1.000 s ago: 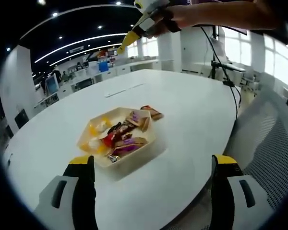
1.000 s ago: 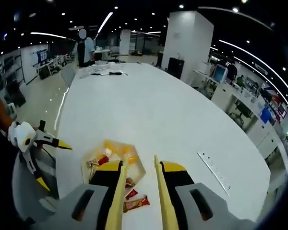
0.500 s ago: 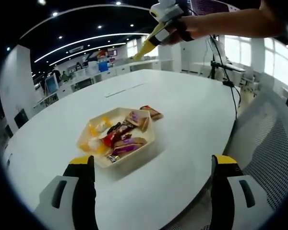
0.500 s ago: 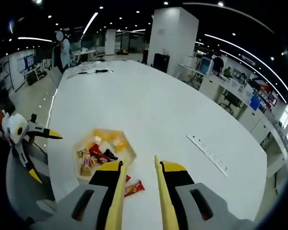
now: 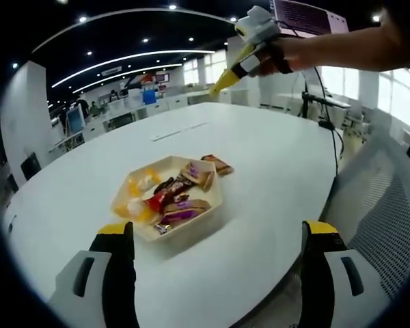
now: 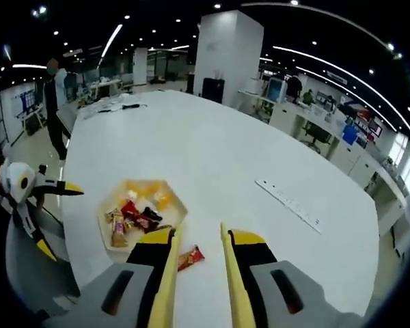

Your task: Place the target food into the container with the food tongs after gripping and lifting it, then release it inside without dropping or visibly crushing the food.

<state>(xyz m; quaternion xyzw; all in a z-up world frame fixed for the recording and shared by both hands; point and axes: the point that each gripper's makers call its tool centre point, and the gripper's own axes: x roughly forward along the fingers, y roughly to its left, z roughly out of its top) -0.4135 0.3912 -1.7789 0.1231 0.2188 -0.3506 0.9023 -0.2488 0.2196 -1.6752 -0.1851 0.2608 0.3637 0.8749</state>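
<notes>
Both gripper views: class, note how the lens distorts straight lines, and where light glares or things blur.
Left gripper view: ceiling light strips bow into arcs, the white table curves, windows at right blow out, and the right gripper overhead is soft. Right gripper view: the table edge bends, ceiling lights streak, the tongs look blurred up close, and the hexagonal container stays fairly sharp.

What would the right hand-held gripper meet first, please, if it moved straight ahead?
Probably the red snack packet lying on the white table beside the snack tray; depth is hard to judge.
</notes>
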